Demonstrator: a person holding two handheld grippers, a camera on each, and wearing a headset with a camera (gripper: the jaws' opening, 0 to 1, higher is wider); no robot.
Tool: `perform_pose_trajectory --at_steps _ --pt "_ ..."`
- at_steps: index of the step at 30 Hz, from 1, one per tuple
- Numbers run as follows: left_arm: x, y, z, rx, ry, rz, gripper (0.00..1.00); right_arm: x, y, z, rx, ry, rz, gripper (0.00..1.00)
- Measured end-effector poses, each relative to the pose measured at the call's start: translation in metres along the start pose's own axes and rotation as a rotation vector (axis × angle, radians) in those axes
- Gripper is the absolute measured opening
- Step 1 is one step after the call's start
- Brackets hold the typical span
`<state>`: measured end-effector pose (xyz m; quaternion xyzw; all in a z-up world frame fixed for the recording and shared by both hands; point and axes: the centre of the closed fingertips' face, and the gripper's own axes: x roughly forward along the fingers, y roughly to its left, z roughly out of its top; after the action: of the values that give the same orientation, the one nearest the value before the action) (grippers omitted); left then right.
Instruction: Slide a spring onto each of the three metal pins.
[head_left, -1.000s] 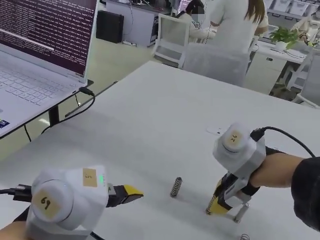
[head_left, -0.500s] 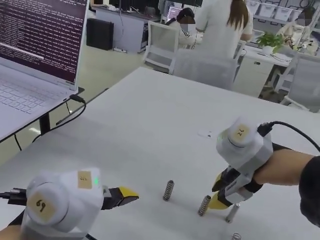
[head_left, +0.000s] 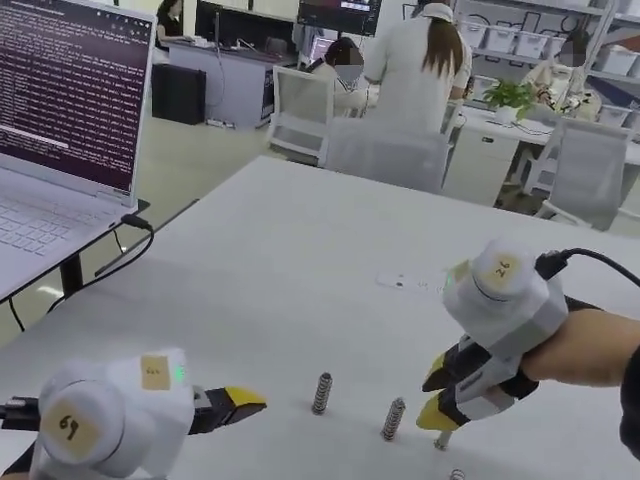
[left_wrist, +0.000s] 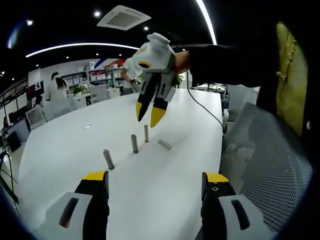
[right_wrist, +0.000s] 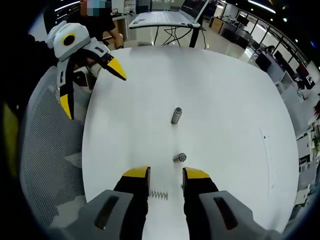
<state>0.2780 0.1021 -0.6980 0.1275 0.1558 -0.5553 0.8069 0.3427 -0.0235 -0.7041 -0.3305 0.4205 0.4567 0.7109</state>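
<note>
White workbench table (head_left: 300, 230): count 1. Everything of the task stands or lies on it.

Open white laptop (head_left: 45, 200), screen full of text: count 1. It sits to the left of the table, well apart from the work.

Grippers, white bodies with yellow-tipped black jaws: count 2.
- Left gripper (left_wrist: 155, 179): jaws spread wide, nothing between them. It is low at the near side of the table, well apart from the pins.
- Right gripper (head_left: 434, 397): jaws parted by a moderate gap, nothing gripped. Its tips point down and hang over the right end of the pin row.

Upright metal pins: count 3, in one row.
- Left sprung pin (head_left: 321, 393) wears a spring.
- Middle sprung pin (head_left: 393, 418) wears a spring.
- Bare metal pin (head_left: 443, 440) is at the right end, just under the right gripper's lower tip and not touching it.

Coiled steel springs: count 3. Two stand upright on pins. One loose spring (left_wrist: 164, 144) lies flat on the table just beside the bare metal pin. In the right gripper view it shows through the gap between that gripper's jaws, below them and ungripped.
</note>
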Motion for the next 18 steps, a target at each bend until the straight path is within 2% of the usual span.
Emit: perform_pose_trajectory --at_steps 6,13,18 --pt "-0.001 -0.003 0.003 0.007 0.002 0.0 0.72 -0.009 0.011 -0.014 0.01 -0.009 -0.015 0.24" --pt "-0.002 -0.006 0.004 0.012 0.006 -0.002 0.71 -0.01 0.02 -0.035 0.037 -0.001 -0.019 0.24" --pt "-0.002 -0.009 0.006 0.014 0.008 -0.001 0.71 -0.009 0.02 -0.051 0.064 0.007 -0.024 0.24"
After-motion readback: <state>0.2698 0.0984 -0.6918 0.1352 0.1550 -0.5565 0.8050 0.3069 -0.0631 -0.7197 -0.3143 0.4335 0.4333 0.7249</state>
